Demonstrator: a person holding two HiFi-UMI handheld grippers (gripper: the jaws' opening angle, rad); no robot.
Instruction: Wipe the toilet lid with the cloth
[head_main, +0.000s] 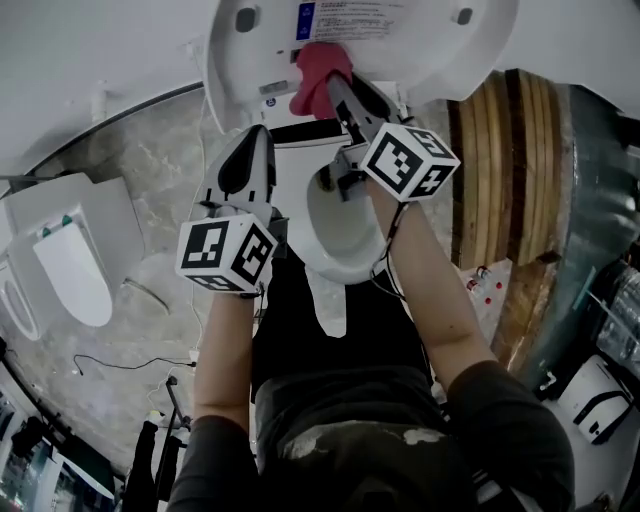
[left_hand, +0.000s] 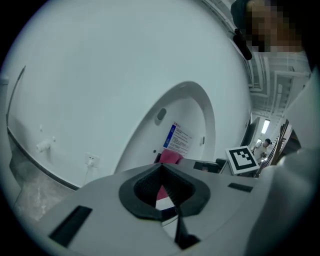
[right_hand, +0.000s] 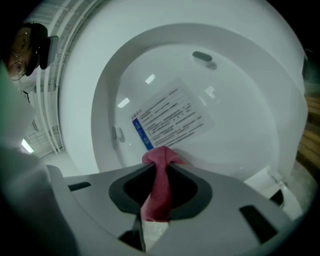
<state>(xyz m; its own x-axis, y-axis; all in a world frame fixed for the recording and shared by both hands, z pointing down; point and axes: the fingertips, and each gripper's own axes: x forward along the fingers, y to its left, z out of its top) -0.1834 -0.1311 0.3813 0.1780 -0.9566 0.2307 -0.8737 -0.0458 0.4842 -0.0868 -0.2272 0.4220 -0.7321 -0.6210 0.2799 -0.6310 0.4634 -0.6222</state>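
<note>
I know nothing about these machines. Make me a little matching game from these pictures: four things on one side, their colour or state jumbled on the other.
1 cloth
2 toilet lid
3 left gripper
4 right gripper

a shut, empty
b pink
c white, raised
d shut on the cloth

Pairs: 1-b, 2-c, 3-a, 4-d

The right gripper (right_hand: 159, 172) is clamping a red cloth (right_hand: 161, 156) between its jaws, with a bunched end poking out past the tips. That bunch is sitting at the inner face of the raised toilet lid (right_hand: 240, 100), just under the lower edge of a printed label (right_hand: 172, 120) (blue strip along its left end). A grey bumper (right_hand: 202, 56) is showing near the lid's top edge.
</note>
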